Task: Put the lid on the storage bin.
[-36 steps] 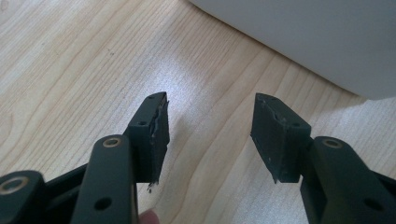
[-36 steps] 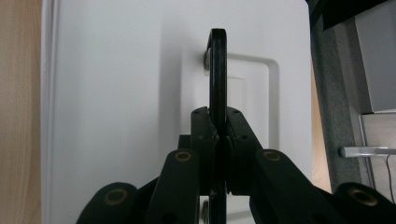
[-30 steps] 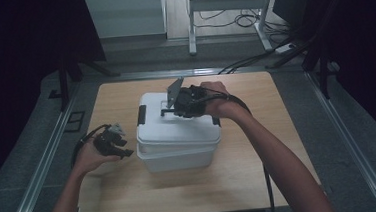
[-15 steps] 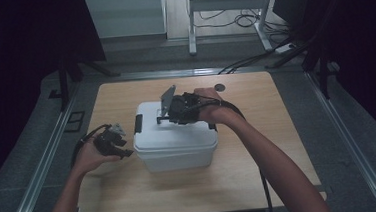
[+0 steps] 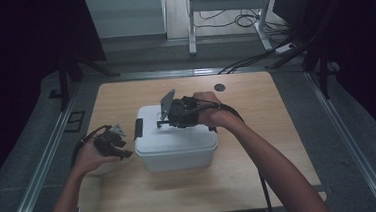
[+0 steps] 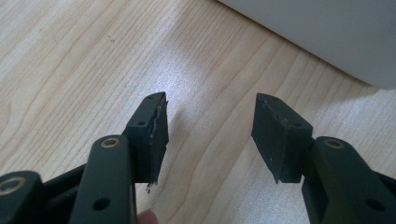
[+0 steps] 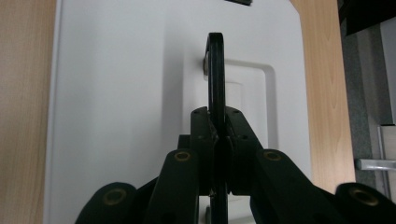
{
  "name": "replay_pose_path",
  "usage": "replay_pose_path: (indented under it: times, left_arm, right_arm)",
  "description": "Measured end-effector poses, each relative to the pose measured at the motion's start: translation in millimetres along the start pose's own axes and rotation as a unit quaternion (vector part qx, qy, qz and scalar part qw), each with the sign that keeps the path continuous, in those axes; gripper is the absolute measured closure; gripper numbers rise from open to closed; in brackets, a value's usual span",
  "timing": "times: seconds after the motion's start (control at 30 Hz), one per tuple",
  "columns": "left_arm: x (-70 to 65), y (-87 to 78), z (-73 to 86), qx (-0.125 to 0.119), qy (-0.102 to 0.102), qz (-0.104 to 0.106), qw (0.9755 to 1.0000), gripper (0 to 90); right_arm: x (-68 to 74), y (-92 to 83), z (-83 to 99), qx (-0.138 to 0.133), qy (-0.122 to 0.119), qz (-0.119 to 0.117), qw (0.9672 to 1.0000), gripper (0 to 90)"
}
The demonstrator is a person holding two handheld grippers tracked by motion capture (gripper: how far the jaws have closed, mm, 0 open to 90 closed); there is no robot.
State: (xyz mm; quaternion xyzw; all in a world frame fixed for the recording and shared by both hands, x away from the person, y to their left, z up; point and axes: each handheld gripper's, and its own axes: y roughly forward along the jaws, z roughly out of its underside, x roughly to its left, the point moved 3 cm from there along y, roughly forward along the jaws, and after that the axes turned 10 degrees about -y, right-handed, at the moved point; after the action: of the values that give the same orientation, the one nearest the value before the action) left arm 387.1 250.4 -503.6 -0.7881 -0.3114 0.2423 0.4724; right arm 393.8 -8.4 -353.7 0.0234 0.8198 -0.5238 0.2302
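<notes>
A white lidded box stands in the middle of the wooden table. A thin black handle stands upright over a recess in its lid. My right gripper is shut on that handle, and in the high view the right gripper reaches over the lid from the right. To the left of the box, my left gripper rests low over the table. In its own view the left gripper is open with only bare wood between its fingers, and the box wall lies just ahead.
A black latch sits on the box's left side. A round black grommet is set into the table at the back. Cables and a metal frame lie on the floor beyond the table.
My right gripper has shifted slightly left and toward me over the lid, still clamped on the handle. The left hand has stayed where it was.
</notes>
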Motion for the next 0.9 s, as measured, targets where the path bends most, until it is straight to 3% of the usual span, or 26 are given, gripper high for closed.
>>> replay_pose_path:
  times: [0.2,0.47,0.63,0.8,0.9]
  left_arm:
    - [-0.1,1.3,1.8,0.004,-0.004,0.001,1.0,46.0]
    - [1.0,0.9,3.8,0.004,-0.009,0.003,0.9999,46.0]
    - [2.0,0.2,4.7,0.003,-0.011,0.001,0.9999,45.9]
    - [3.5,-1.7,4.7,-0.003,-0.014,-0.001,0.9999,45.8]
    - [4.9,-3.4,4.9,-0.002,-0.013,-0.001,0.9999,45.7]
  right_arm:
    - [2.2,5.1,0.8,-0.005,0.002,-0.006,1.0,82.0]
    - [3.7,0.7,4.8,-0.014,0.019,-0.018,0.9996,70.0]
    - [5.1,-10.3,13.1,-0.036,0.035,-0.014,0.9987,58.9]
    - [6.7,-29.4,26.3,-0.058,0.076,0.014,0.9953,49.7]
    - [6.6,-42.0,39.2,-0.084,0.108,0.028,0.9903,46.7]
